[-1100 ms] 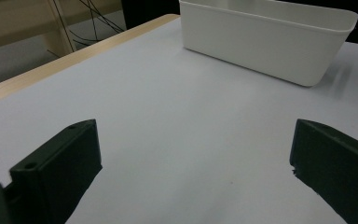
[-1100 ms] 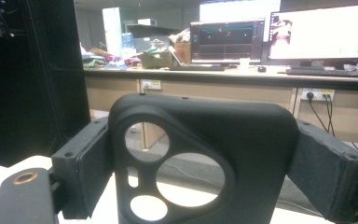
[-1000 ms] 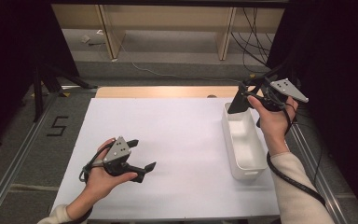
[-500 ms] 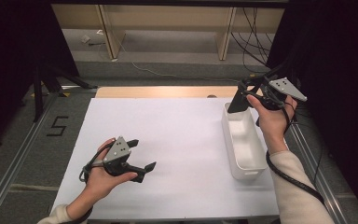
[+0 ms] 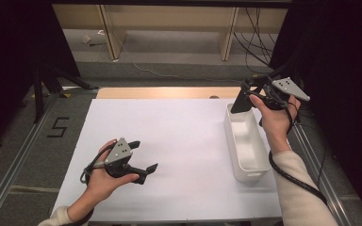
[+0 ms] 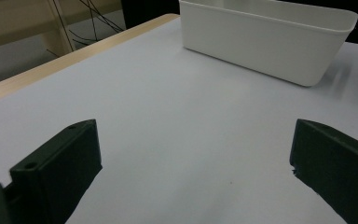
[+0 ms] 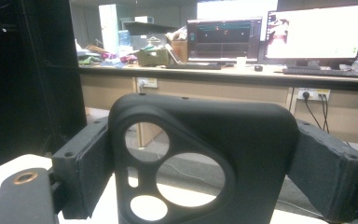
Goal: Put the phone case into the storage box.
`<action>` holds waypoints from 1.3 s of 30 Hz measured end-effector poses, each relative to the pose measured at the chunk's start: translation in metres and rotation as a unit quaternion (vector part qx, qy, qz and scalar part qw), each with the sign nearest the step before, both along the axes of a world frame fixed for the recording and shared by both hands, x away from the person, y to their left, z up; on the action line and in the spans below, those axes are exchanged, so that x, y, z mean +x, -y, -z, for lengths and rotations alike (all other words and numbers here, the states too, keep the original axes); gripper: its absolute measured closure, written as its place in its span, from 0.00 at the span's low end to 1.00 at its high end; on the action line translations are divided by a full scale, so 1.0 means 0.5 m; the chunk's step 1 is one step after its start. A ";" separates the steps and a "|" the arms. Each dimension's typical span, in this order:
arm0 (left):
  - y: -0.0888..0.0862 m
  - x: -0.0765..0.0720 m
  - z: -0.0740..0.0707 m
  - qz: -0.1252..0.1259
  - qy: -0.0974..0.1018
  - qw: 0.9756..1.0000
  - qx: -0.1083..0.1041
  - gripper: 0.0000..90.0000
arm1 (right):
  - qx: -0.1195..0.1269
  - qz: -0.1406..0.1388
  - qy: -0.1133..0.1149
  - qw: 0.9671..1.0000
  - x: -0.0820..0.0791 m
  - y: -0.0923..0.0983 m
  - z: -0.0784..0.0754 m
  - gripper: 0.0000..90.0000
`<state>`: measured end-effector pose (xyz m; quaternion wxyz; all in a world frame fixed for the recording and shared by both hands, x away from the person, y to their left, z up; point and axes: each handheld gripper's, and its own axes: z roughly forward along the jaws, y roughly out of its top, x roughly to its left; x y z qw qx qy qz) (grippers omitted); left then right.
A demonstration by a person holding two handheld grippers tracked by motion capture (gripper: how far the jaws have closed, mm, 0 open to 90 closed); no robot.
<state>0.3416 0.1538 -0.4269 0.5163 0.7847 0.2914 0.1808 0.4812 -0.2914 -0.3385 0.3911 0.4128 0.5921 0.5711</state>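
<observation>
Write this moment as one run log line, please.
right gripper: shut on black phone case, above white bin | left gripper: open, empty

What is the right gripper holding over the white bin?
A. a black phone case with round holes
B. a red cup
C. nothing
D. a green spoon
A: in the right gripper view the right gripper clamps a black phone case, held above the white bin.

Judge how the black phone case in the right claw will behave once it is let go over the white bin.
The black phone case looks thin and hollow with camera cutouts, so probably light and slightly flexible. The right claw pinches its edges without visible bowing, suggesting reasonable stiffness. Held above the white bin, it should drop flat-sided and not roll, though it may bounce or lean on a wall.
</observation>
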 end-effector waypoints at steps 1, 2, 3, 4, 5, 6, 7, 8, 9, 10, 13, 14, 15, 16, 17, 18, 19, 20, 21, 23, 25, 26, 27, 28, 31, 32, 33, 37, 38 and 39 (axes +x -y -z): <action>0.000 0.000 0.000 0.000 0.000 1.000 0.000 0.02 | 0.000 0.000 0.000 1.000 0.001 0.000 0.000 0.17; 0.000 0.000 0.000 0.000 0.000 1.000 0.000 0.02 | 0.000 0.000 -0.001 1.000 0.001 0.000 0.000 0.17; 0.000 0.000 0.000 0.000 0.000 1.000 0.000 0.02 | -0.001 0.000 0.000 1.000 0.001 0.000 0.000 0.17; 0.000 0.000 0.000 0.001 0.000 1.000 0.001 0.02 | -0.001 0.001 0.000 1.000 0.002 0.000 0.000 0.17; 0.000 0.000 0.000 0.000 -0.001 1.000 0.000 0.02 | -0.001 0.001 -0.001 1.000 0.002 0.001 0.000 0.17; 0.000 0.000 0.000 0.001 -0.001 1.000 0.000 0.02 | -0.001 0.001 -0.001 1.000 0.002 0.001 0.000 0.17; 0.000 0.000 0.000 0.000 0.000 1.000 0.001 0.02 | -0.001 0.002 -0.001 1.000 0.003 0.001 0.001 0.17; 0.000 0.000 0.000 0.000 0.000 1.000 0.000 0.02 | -0.002 0.002 0.000 1.000 0.003 0.001 0.001 0.17; 0.000 0.000 0.000 0.000 0.000 1.000 0.000 0.02 | -0.001 0.002 0.000 1.000 0.004 0.001 0.001 0.17; 0.000 0.000 0.000 0.000 0.000 1.000 0.000 0.02 | -0.001 0.002 0.000 1.000 0.004 0.001 0.001 0.17; 0.000 0.000 0.000 0.001 0.000 1.000 0.001 0.02 | -0.002 0.002 0.000 1.000 0.006 0.001 0.002 0.17; 0.000 0.000 0.000 0.001 0.000 1.000 0.001 0.02 | -0.003 0.002 0.000 1.000 0.006 0.001 0.002 0.17; 0.000 0.000 0.000 0.001 0.000 1.000 0.001 0.02 | -0.003 0.002 0.000 1.000 0.007 0.001 0.002 0.17; 0.000 0.000 0.000 0.001 0.000 1.000 0.000 0.02 | -0.003 0.002 0.000 1.000 0.007 0.001 0.002 0.17; 0.000 0.000 0.000 0.001 0.000 1.000 0.000 0.02 | -0.003 0.002 0.000 1.000 0.008 0.000 0.002 0.17; 0.000 0.000 0.000 0.000 -0.001 1.000 0.000 0.02 | -0.005 0.003 -0.003 1.000 0.007 0.000 0.002 0.17; 0.000 0.000 0.001 0.000 -0.001 1.000 0.000 0.02 | -0.005 0.003 -0.002 1.000 0.008 0.000 0.002 0.17; 0.000 0.000 0.000 0.001 -0.001 1.000 0.000 0.02 | -0.005 0.003 -0.002 1.000 0.009 0.000 0.003 0.17; 0.000 0.000 0.000 0.001 0.000 1.000 0.000 0.02 | -0.005 0.003 -0.002 1.000 0.010 0.000 0.003 0.17; 0.000 0.000 0.000 0.000 0.000 1.000 0.000 0.02 | -0.005 0.003 -0.002 1.000 0.011 -0.001 0.003 0.17; 0.000 0.000 0.001 0.001 -0.001 1.000 0.000 0.02 | -0.006 0.003 -0.002 1.000 0.012 -0.001 0.004 0.17; 0.000 0.000 0.001 0.001 -0.001 1.000 0.000 0.02 | -0.006 0.004 -0.002 1.000 0.012 -0.001 0.004 0.17; 0.000 0.000 0.001 0.001 -0.001 1.000 0.000 0.02 | -0.006 0.003 -0.002 1.000 0.013 -0.001 0.004 0.17; 0.000 0.000 0.000 0.001 -0.001 1.000 0.000 0.02 | -0.007 0.004 -0.002 1.000 0.013 -0.001 0.004 0.17; 0.000 0.000 0.000 0.001 -0.001 1.000 0.000 0.02 | -0.008 0.005 -0.003 1.000 0.015 -0.001 0.005 0.17; 0.000 0.000 0.001 0.001 -0.001 1.000 0.000 0.02 | -0.008 0.004 -0.003 1.000 0.015 -0.002 0.005 0.17; 0.000 0.000 0.001 0.001 -0.001 1.000 0.000 0.02 | -0.008 0.004 -0.003 1.000 0.016 -0.002 0.005 0.17; 0.000 0.000 0.001 0.001 -0.001 1.000 0.000 0.02 | -0.009 0.004 -0.003 1.000 0.018 -0.002 0.006 0.17; 0.000 0.000 0.001 0.001 -0.001 1.000 0.000 0.02 | -0.009 0.004 -0.003 1.000 0.019 -0.003 0.007 0.17; 0.000 0.000 0.001 0.001 -0.001 1.000 0.000 0.02 | -0.010 0.004 -0.004 1.000 0.019 -0.003 0.007 0.17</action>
